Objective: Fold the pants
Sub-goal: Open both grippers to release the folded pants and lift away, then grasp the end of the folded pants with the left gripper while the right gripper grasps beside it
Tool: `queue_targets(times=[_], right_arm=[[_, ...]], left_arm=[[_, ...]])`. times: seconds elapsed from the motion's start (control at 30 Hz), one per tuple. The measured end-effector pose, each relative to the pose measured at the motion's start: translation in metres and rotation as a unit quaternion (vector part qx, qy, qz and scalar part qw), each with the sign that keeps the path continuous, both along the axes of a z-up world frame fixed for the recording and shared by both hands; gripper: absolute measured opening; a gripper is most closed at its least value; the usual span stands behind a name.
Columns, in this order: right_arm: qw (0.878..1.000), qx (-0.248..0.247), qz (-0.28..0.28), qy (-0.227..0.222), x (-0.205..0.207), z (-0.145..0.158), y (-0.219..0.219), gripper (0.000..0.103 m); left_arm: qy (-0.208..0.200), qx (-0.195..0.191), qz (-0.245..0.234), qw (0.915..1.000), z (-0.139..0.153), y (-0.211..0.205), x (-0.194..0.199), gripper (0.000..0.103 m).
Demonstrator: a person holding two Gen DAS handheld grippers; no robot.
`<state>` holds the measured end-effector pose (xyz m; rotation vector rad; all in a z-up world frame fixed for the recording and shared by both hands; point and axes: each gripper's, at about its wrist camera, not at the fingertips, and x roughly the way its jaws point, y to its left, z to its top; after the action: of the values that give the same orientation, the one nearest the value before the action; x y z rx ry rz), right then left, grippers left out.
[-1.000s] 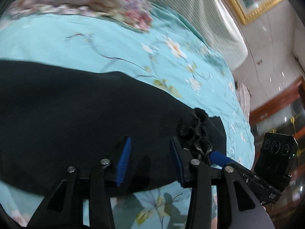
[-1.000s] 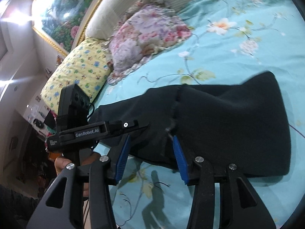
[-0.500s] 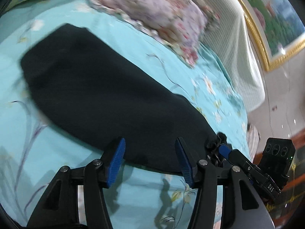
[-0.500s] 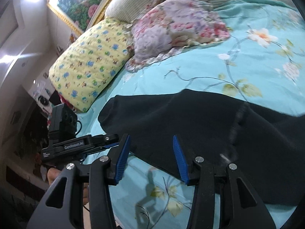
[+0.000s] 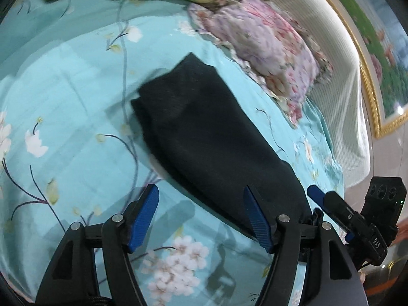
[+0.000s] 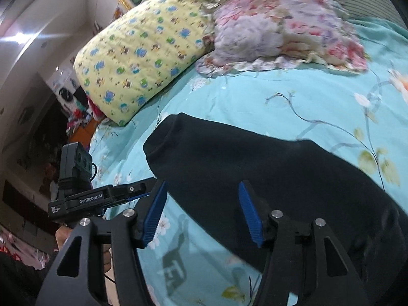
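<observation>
On the floral bedsheet (image 5: pixel 63 102), my left gripper (image 5: pixel 201 215) and right gripper (image 6: pixel 201 214) have let go, jaws opening empty; black pants (image 5: pixel 204 132) lie folded at twelve o'clock, ready for another fold.

A: What writing is showing anywhere?

B: In the right wrist view, white letters reading "GenRobot.AI" are showing on the side of the left hand-held gripper (image 6: pixel 142 194). Smaller white print is sitting just below and to the left of that brand, but it is too tiny to read.

A: And in the other view?

B: White characters are showing on the body of the right hand-held gripper (image 5: pixel 312 193), turned sideways, looking like "OAS" or "SVO"; I cannot tell which.
</observation>
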<state>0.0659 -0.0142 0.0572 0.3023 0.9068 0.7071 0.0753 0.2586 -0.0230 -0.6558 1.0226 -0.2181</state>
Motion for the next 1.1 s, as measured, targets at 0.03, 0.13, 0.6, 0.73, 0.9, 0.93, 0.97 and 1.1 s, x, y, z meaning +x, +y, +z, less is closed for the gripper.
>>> queue_targets(times=[0.03,0.13,0.6,0.73,0.9,0.93,0.97,1.1], right_arm=[[1.0,-0.002,0.006,-0.002,0.004,0.001,0.004,0.059],[1.0,-0.012,0.021,-0.006,0.02,0.004,0.017,0.059],[0.993,-0.064,0.098,0.001,0.099,-0.006,0.084,0.059],[0.988,-0.081,0.134,0.002,0.122,-0.01,0.107,0.059],[0.977,-0.115,0.181,0.012,0.142,-0.022,0.136,0.059],[0.975,-0.12,0.186,0.016,0.145,-0.025,0.141,0.059],[0.974,-0.124,0.19,0.02,0.148,-0.029,0.145,0.059],[0.97,-0.122,0.206,0.041,0.158,-0.041,0.155,0.059]], left_arm=[[0.003,-0.002,0.003,1.0,-0.002,0.004,0.001,0.07],[0.006,-0.002,0.009,0.9999,-0.005,0.008,0.006,0.072],[0.01,-0.015,0.028,0.9994,-0.016,0.022,0.034,0.073],[0.006,-0.022,0.04,0.9989,-0.018,0.025,0.038,0.073],[-0.002,-0.02,0.051,0.9985,-0.019,0.023,0.043,0.073],[-0.003,-0.023,0.054,0.9983,-0.02,0.023,0.044,0.073],[-0.004,-0.025,0.057,0.9981,-0.021,0.024,0.044,0.073],[-0.009,-0.015,0.054,0.9984,-0.021,0.02,0.047,0.071]])
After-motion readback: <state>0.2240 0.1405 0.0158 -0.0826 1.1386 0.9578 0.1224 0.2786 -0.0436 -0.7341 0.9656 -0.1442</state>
